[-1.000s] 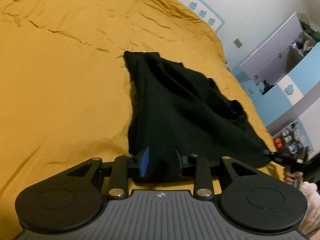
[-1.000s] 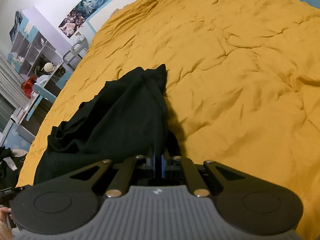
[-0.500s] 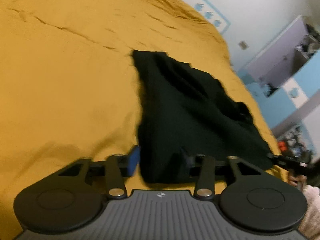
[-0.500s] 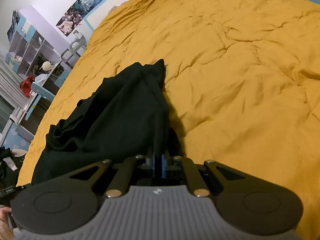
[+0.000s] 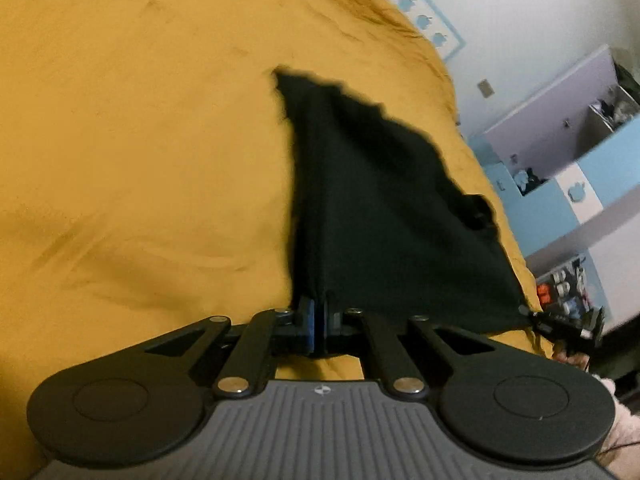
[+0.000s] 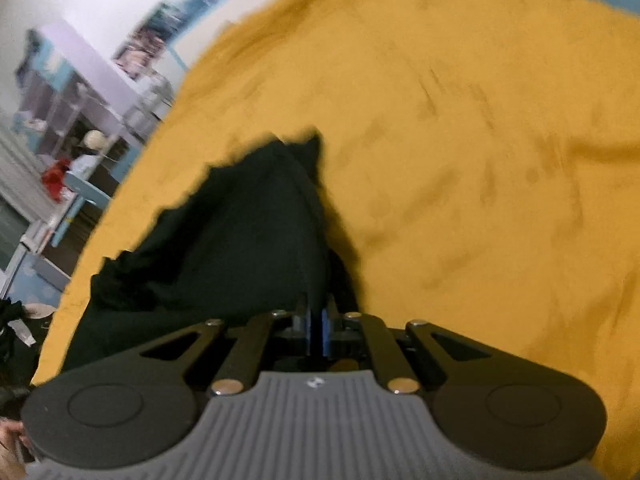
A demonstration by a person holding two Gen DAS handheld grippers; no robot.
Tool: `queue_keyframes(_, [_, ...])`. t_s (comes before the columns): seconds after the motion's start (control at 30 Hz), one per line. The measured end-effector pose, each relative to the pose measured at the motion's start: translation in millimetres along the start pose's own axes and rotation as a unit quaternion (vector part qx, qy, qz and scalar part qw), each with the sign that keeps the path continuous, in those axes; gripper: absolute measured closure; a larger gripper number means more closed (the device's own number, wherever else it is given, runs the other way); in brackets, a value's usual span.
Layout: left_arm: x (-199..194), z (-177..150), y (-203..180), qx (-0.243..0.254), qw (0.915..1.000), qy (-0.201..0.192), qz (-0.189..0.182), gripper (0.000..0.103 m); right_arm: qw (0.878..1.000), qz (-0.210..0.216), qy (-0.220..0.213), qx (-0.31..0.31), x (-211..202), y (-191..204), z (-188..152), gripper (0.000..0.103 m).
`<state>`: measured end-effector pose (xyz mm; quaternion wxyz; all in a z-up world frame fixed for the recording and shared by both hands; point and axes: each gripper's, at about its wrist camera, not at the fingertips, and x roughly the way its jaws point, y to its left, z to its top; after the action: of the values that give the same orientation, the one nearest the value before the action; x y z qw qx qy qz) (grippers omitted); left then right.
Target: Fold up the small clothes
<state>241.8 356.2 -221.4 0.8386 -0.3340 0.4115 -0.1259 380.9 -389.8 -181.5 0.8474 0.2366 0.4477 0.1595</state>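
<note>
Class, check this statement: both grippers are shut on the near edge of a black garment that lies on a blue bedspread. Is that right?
Not quite. The bedspread is mustard yellow, not blue, as both wrist views show. The rest holds: the left gripper and right gripper are each shut on the near edge of the black garment.

A mustard-yellow bedspread [image 5: 140, 152] covers the bed, creased and blurred in both views. Beyond its far edge in the left wrist view stands a white wall [image 5: 532, 16] with a light-blue border strip of apple shapes [image 5: 424, 20] and a small grey switch plate [image 5: 485, 88]. Beside it is a lilac, blue and white shelf unit [image 5: 576, 168] holding small items too blurred to name. In the right wrist view, posters [image 6: 160, 36] line the wall above another shelf unit [image 6: 68, 108], where a red object [image 6: 54, 178] sits.
</note>
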Motion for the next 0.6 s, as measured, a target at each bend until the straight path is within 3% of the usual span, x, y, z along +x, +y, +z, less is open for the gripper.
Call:
queue_keyframes(0.13, [-9.1,7.7,-4.1,0.006,0.9999,0.004,-0.011,0.093,1.000,0.026,-0.001,0.012,-0.4,-10.8,1.0,0.098])
queue_keyframes(0.23, [-24.1,28.9,-20.3,0.044,0.9990,-0.009,0.005,0.089,0.999,0.004,-0.024,-0.026,-12.2,1.1,16.7,0.070])
queue_keyframes(0.27, [-24.1,37.1,-27.7,0.067,0.9974,-0.022,0.010,0.086,0.996,-0.012,-0.048,-0.070,-15.4,12.9,22.7,0.053])
queue_keyframes(0.3, [-23.3,46.6,-36.9,0.091,0.9952,-0.033,0.016,0.075,0.989,-0.023,-0.074,-0.125,-14.6,27.8,30.5,0.046])
queue_keyframes(0.33, [-19.2,56.2,-44.0,0.108,0.9929,-0.045,0.021,0.066,0.982,-0.029,-0.086,-0.163,-10.2,39.9,37.8,0.045])
queue_keyframes(0.4, [-2.2,74.6,-57.4,0.134,0.9880,-0.074,0.019,0.057,0.971,-0.023,-0.093,-0.217,11.5,63.6,55.2,0.046])
queue_keyframes(0.5, [33.7,97.4,-76.1,0.193,0.9761,-0.094,0.034,0.054,0.950,-0.033,-0.094,-0.297,53.6,96.1,77.1,0.046])
queue_keyframes(0.6, [65.6,108.5,-80.9,0.212,0.9738,-0.080,0.025,0.054,0.940,-0.039,-0.067,-0.333,93.3,111.0,98.1,0.046])
